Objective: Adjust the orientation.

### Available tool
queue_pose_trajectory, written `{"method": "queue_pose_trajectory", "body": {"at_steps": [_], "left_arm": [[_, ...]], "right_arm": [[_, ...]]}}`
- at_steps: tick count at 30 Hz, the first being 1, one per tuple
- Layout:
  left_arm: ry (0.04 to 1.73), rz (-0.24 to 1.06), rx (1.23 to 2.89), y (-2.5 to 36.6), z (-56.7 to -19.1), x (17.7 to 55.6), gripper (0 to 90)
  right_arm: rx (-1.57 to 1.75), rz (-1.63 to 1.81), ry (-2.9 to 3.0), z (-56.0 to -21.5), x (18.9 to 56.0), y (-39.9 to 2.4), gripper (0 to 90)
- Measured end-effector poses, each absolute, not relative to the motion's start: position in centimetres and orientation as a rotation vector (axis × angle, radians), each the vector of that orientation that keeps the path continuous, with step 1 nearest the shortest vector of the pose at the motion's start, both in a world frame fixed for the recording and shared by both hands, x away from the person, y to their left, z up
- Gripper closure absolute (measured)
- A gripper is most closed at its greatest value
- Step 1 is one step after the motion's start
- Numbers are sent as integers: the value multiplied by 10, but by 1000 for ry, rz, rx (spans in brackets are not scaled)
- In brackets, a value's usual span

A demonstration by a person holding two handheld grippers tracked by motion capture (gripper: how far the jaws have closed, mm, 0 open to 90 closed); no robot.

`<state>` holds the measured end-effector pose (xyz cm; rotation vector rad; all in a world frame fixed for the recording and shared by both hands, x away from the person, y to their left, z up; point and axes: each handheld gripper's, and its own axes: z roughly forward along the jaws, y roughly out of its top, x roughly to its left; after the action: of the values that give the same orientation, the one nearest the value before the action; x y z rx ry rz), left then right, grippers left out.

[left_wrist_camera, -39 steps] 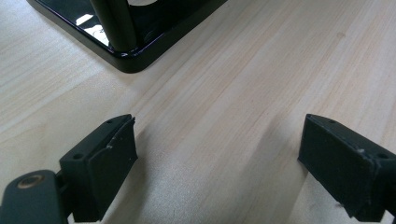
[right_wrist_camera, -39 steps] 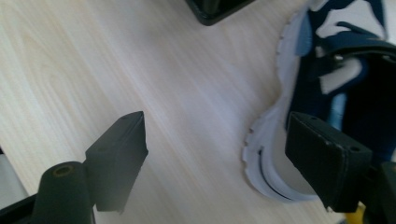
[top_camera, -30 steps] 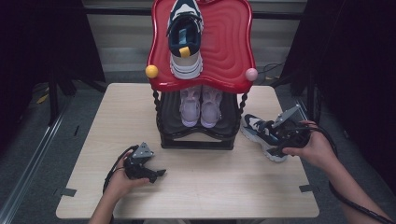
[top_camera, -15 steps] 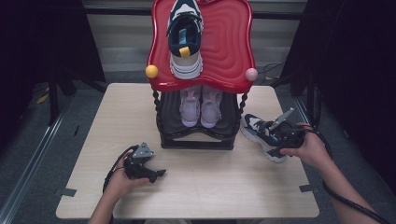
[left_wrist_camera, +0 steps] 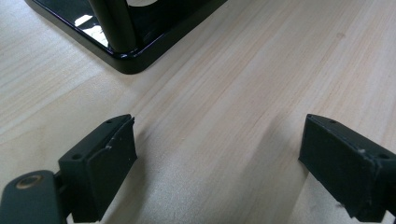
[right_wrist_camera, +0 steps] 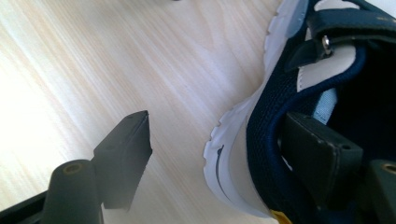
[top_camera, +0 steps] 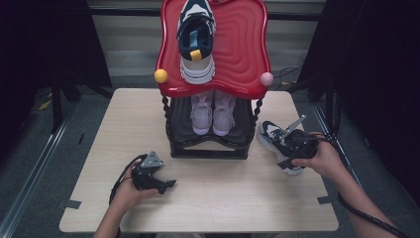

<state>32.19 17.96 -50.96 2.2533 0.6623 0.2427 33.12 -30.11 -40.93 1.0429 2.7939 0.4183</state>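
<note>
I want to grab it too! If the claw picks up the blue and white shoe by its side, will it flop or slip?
The shoe probably sags a bit: the right claw straddles its soft fabric collar, not yet pinching. Its thick white sole looks stiff, so it should keep its shape. It may tilt, hanging heel-down.

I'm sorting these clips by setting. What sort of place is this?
Probably a recording booth or lab set up for a shoe-tidying demo: a bare wooden table ringed by black curtains, a red-topped shoe rack, and hand-held grippers with trailing cables.
</note>
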Motion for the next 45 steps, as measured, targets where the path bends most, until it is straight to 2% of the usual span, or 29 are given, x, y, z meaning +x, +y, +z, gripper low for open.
{"method": "queue_pose_trajectory", "body": {"at_steps": [8, 19, 33, 45], "left_arm": [[659, 243, 2260, 180, -509, 322, 102], [658, 239, 2260, 180, -509, 323, 102], [655, 241, 2258, 180, -510, 323, 102], [652, 237, 2260, 180, -510, 323, 102]], "right_arm": [[1012, 422, 2800, -402, 334, -298, 291], [997, 371, 2828, -405, 331, -307, 298], [989, 508, 2825, -403, 322, -282, 297], [976, 361, 2875, -402, 332, -286, 319]]}}
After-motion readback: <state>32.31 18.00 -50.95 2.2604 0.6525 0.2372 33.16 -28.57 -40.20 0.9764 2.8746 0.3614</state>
